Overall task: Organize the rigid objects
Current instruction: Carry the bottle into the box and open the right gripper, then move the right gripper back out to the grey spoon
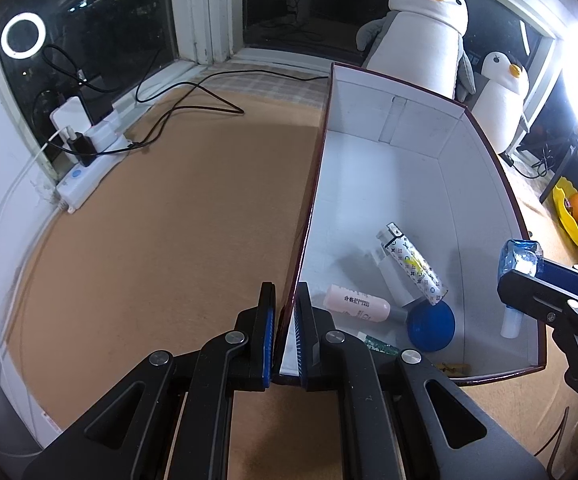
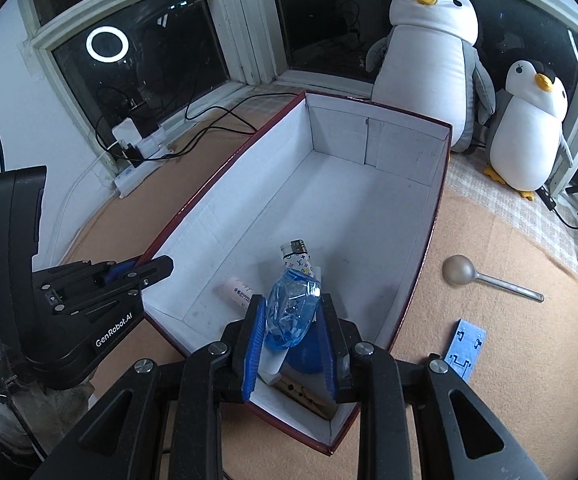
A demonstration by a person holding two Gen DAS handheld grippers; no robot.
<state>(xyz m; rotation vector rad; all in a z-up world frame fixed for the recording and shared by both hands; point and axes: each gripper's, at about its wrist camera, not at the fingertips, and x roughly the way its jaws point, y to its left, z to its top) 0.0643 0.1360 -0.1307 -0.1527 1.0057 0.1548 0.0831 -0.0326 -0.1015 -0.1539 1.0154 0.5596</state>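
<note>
The right gripper (image 2: pixel 291 326) clamped a blue plastic packet (image 2: pixel 291 312) above the box (image 2: pixel 369 208), at its 6 o'clock end. It looked light, crinkly and slippery (grip mid-body). The left gripper (image 1: pixel 285 330) pinched the box wall.

A tan surface (image 2: pixel 469 240) carries an open box (image 2: pixel 435 208), a metal spoon (image 2: pixel 485 276) and a blue card (image 2: pixel 465 348) beside it, a power strip (image 1: pixel 85 178) with cables, and two plush penguins (image 2: pixel 429 68).
</note>
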